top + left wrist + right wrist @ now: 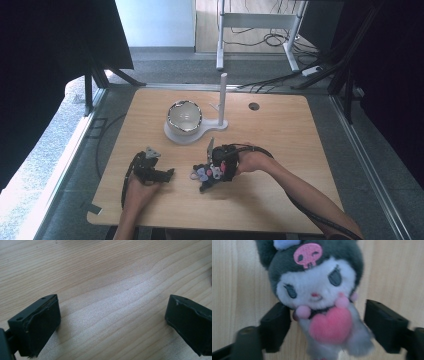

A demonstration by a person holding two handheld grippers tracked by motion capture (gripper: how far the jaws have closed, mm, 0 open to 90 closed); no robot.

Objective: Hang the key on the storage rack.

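We count one plush doll [319,297] on the wooden table [300,135], between the right gripper [324,325] jaws – spread wide, not gripping; head points away. Left gripper [112,322]: wide, empty. One bowl [184,116] on stand [220,100].

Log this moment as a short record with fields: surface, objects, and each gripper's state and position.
surface: light wooden table
plush toy: dark-hooded doll with pink skull badge and pink heart, lying on the table between the right gripper's jaws
bowl: shiny bowl sitting on a white stand
stand: white base with upright post, at the table's far middle
left gripper: open, jaws wide over bare wood, holding nothing
right gripper: open, jaws either side of the plush toy, gap on the right side
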